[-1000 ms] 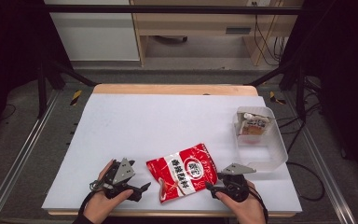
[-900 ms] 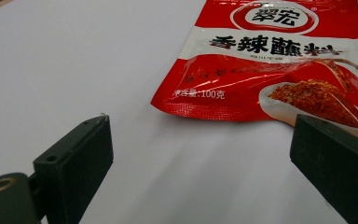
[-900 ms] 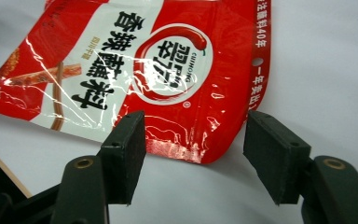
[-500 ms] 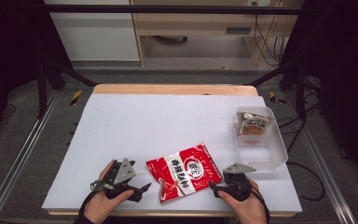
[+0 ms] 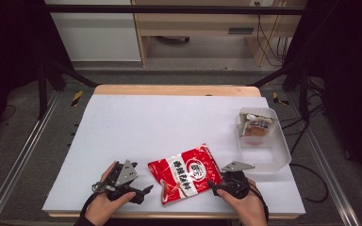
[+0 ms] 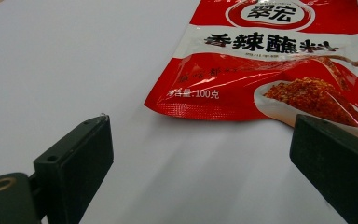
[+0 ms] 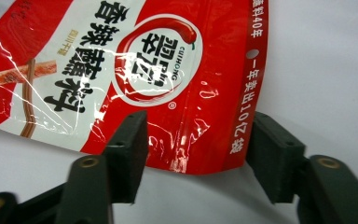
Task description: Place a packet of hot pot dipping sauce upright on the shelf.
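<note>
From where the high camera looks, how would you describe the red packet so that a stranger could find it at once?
Start at the white table top and look at its near edge, between the left gripper and the right gripper. There lies the red packet, flat and slanted. Its glossy red and white print with Chinese characters sets it apart from the clear plastic box at the right, which holds a smaller pack.

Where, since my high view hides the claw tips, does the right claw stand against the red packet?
Observer: The right claw straddles a corner of the red packet. Its jaws have just been closing, but the pads do not press it yet.
Operator: And the left claw?
Observer: The left claw stands wide open, with the packet's sealed bottom edge lying ahead of its tips.
</note>
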### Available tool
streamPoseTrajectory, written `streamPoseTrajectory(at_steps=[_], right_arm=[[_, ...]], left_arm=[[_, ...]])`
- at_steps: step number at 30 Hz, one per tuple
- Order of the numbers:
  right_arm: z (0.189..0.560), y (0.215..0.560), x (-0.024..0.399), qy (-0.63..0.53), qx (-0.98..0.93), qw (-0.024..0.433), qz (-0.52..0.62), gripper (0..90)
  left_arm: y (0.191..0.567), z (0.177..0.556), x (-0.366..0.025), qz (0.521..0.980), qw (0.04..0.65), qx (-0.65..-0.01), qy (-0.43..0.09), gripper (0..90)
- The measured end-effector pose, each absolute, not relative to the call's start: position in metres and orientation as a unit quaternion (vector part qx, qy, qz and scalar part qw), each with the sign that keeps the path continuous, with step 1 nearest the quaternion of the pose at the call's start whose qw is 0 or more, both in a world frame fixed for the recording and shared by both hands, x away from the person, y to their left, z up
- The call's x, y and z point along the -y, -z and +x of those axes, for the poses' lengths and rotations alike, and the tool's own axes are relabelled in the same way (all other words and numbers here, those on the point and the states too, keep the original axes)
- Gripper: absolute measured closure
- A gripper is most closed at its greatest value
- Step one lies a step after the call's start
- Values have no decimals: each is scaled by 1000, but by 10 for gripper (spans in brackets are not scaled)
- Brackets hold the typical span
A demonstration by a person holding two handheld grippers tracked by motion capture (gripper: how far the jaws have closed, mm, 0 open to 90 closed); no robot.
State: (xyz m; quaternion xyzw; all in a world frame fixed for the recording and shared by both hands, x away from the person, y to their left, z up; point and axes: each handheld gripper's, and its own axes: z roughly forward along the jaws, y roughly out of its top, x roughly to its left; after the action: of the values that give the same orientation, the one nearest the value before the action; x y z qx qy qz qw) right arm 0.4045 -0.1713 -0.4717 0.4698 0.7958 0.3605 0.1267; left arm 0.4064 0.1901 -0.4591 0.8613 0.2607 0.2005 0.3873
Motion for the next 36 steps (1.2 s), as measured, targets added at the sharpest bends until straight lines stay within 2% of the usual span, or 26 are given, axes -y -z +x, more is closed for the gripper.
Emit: streamPoseTrajectory(at_steps=[2, 3, 4, 5, 7, 11, 14, 26, 36], right_arm=[[405, 472, 171, -359, -798, 128, 467, 479], [407, 472, 169, -347, -803, 128, 466, 569], [407, 472, 169, -347, -803, 128, 466, 569], [409, 471, 168, -345, -806, 133, 462, 681], [411, 468, 167, -347, -807, 144, 456, 781], [414, 458, 168, -357, -810, 157, 438, 900], [415, 452, 166, -358, -814, 163, 428, 900], [443, 392, 128, -342, -856, 217, 321, 900], [454, 368, 106, -363, -869, 221, 253, 900]], left_arm=[[459, 406, -190, 861, 387, -261, -201, 60], [459, 406, -190, 862, 387, -260, -201, 61], [459, 406, -190, 862, 387, -260, -201, 61], [459, 406, -190, 862, 387, -259, -200, 61], [459, 407, -191, 863, 385, -258, -200, 62], [458, 408, -193, 863, 385, -260, -199, 69], [458, 409, -195, 864, 383, -260, -199, 68], [454, 410, -204, 860, 385, -267, -204, 68], [441, 414, -214, 859, 388, -265, -206, 66]])
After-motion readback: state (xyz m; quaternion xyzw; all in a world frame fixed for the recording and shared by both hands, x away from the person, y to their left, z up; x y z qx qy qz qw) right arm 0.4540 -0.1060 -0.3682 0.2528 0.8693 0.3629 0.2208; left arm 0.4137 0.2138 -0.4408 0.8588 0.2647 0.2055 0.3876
